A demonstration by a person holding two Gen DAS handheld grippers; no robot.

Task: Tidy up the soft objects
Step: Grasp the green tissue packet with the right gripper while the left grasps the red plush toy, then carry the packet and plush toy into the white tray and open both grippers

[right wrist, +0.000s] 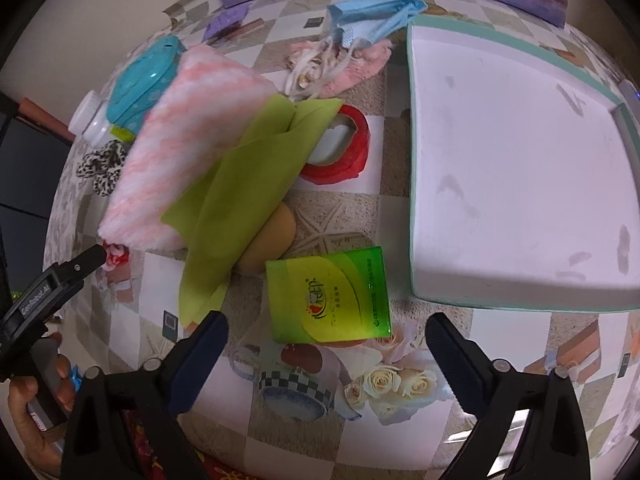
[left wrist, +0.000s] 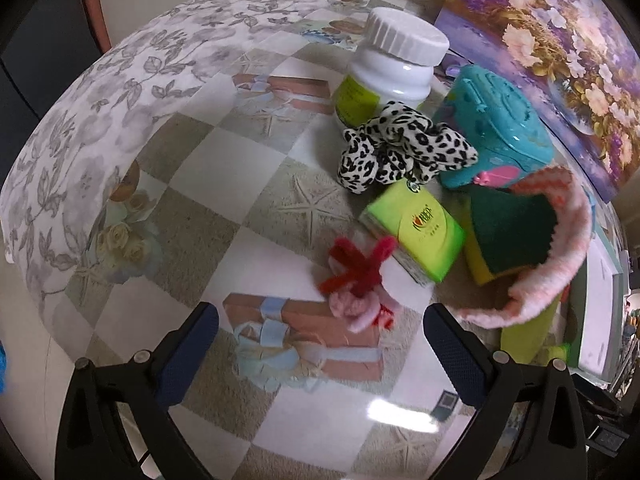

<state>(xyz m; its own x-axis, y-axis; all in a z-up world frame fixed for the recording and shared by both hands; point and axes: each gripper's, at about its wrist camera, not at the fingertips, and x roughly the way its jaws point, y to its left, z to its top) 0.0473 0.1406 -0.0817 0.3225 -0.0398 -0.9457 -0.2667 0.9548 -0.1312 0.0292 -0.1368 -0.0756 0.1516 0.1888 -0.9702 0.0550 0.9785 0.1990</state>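
My left gripper [left wrist: 320,328] is open, its jaws wide apart just in front of a red and pink pipe-cleaner flower [left wrist: 358,280] on the table. Behind the flower lie a green tissue pack [left wrist: 416,230], a leopard-print scrunchie [left wrist: 400,148] and a green-and-yellow sponge [left wrist: 506,236]. A pink-and-white cloth [left wrist: 560,264] curls at the right. My right gripper [right wrist: 326,334] is open and empty, just in front of another green tissue pack [right wrist: 328,294]. The pink cloth [right wrist: 180,148], a lime cloth [right wrist: 248,184] and a tan sponge [right wrist: 272,240] lie beyond it.
A white tray with teal rim [right wrist: 520,184] stands at the right. A red tape roll [right wrist: 340,148], blue mask [right wrist: 368,20], pink fluffy item [right wrist: 352,64], teal plastic toy [left wrist: 496,128] and white bottle [left wrist: 392,68] are on the table. A floral picture [left wrist: 560,52] leans behind.
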